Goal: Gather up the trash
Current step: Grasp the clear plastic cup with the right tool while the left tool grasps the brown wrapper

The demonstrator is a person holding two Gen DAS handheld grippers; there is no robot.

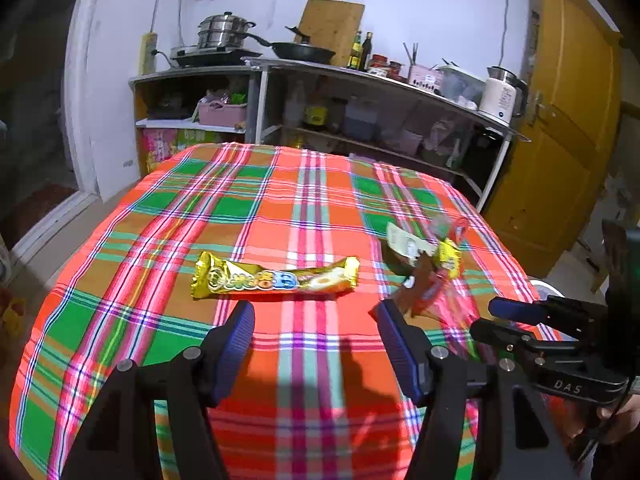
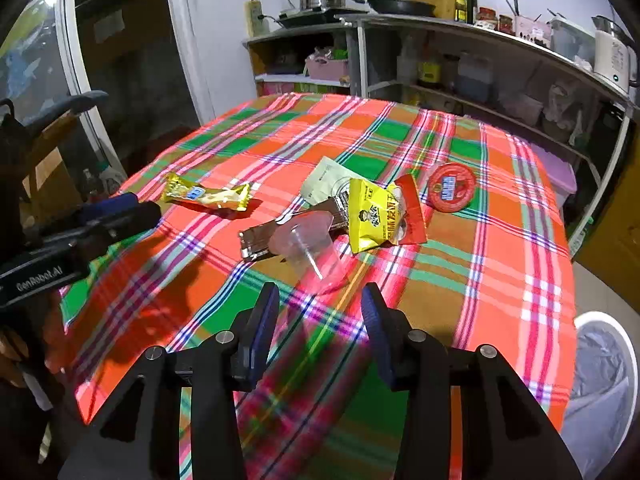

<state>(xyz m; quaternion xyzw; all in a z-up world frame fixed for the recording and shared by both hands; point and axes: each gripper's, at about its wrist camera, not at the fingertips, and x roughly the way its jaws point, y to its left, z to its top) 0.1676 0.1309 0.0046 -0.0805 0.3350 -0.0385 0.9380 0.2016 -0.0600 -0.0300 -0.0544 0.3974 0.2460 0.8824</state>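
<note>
Both grippers, left (image 1: 316,344) and right (image 2: 320,320), hang empty with jaws apart, gold wrapper (image 1: 276,278) and clear cup (image 2: 310,250) just ahead, likely next pickups.

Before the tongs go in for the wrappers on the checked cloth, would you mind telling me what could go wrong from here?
1. The clear plastic cup lies on its side, partly over the brown wrapper; the open right tongs may crush it or roll it away.
2. The yellow snack packet and red wrapper overlap, so one grab could drag both.
3. The gold wrapper lies flat; the open left tongs could snag the tablecloth.
</note>
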